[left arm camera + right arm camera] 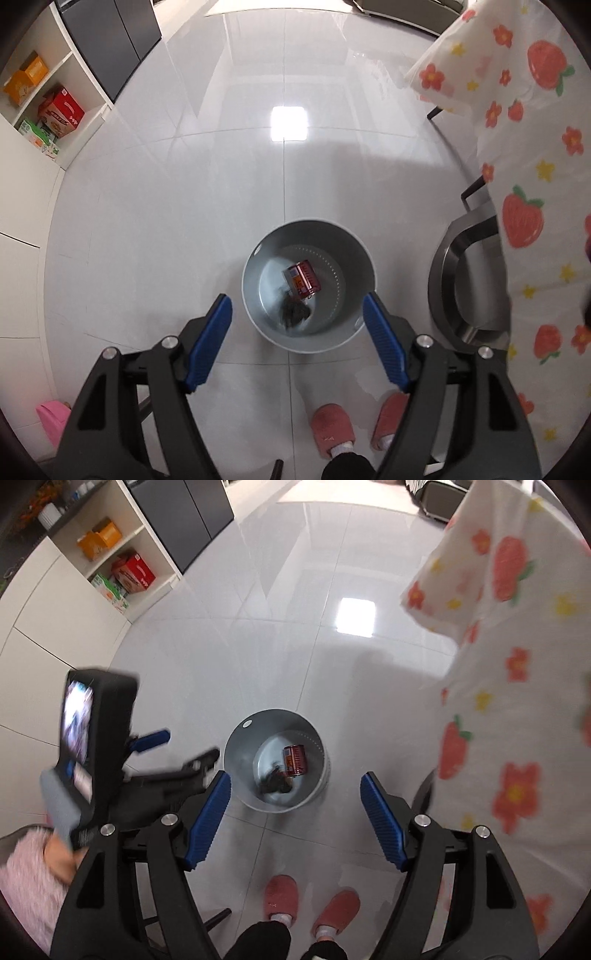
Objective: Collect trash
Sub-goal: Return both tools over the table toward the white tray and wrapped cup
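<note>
**Both grippers spread wide over the bin, holding nothing**

Left gripper [297, 310] pointing down at floor, blue pads [208, 343] far apart, nothing between them, touching nothing. Right gripper [295, 788] same: pads [384, 821] wide apart, gripping nothing. Left gripper also seen in right wrist view [181, 751], blurred, left of bin, small screen on its back.

Grey round bin [255, 295] upright on glossy white tile floor [184, 221], directly below both grippers. Inside bin: red can [303, 277] lying on its side, label with lettering too small to read; dark crumpled trash [293, 314] touching can on near side. Same pair in right wrist view: can [295, 760], dark lump [275, 781], bin rim [236, 738].

Right of bin: table edge draped with strawberry-and-flower cloth [524, 184], metal chair frame [443, 280] beneath. Far left of bin: open white shelf [74, 122] with orange box [27, 79] and red box [61, 110], print unreadable. Near side of bin: pink slippers [332, 428] on wearer's feet. Pink item [50, 419] at lower left, unclear.
</note>
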`<state>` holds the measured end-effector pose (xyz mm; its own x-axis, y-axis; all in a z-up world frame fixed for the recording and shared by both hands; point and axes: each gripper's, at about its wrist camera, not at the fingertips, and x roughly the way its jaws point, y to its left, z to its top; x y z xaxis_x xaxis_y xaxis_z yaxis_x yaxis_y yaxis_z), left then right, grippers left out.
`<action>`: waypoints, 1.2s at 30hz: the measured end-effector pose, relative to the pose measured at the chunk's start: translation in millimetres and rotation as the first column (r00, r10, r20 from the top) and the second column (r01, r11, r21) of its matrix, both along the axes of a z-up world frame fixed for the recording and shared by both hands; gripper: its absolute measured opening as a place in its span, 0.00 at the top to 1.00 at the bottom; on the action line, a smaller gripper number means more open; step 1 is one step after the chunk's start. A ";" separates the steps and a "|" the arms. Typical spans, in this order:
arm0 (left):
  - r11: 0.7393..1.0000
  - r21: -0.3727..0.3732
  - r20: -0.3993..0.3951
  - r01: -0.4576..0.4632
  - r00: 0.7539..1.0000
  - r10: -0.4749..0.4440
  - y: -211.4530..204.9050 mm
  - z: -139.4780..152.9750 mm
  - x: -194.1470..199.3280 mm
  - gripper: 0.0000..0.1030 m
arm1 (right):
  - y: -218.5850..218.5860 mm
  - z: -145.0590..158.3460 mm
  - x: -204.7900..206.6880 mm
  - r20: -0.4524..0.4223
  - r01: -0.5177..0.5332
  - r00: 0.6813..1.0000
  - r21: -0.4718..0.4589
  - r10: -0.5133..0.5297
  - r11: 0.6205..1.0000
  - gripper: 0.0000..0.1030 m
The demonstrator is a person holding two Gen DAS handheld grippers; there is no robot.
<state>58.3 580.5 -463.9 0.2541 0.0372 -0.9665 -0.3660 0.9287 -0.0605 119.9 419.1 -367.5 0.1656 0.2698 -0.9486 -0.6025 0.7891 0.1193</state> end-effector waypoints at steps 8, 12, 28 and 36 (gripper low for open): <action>0.994 0.076 0.037 0.079 0.996 -0.082 -51.0 107.7 -5.8 0.29 | -63.5 106.7 -24.7 0.095 0.034 0.995 0.040 -0.038 0.999 0.32; 0.987 0.077 0.055 0.142 0.988 -0.147 -91.7 172.2 -11.9 0.29 | -116.4 166.1 -39.0 0.144 0.109 0.983 0.058 -0.116 0.992 0.32; 0.862 0.086 0.163 0.499 0.847 -0.506 -317.9 317.5 -23.0 0.29 | -385.0 257.1 -100.8 0.288 0.571 0.776 0.058 -0.562 0.819 0.28; 0.855 0.047 0.170 0.516 0.840 -0.516 -453.8 319.6 -8.4 0.29 | -530.5 261.2 -99.4 0.318 0.649 0.713 0.039 -0.625 0.760 0.28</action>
<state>49.9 126.7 -144.3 0.3970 -0.1458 -0.9062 0.1822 0.9802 -0.0779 20.4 -111.4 -106.3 0.5457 -0.0680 -0.8352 0.0505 0.9976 -0.0482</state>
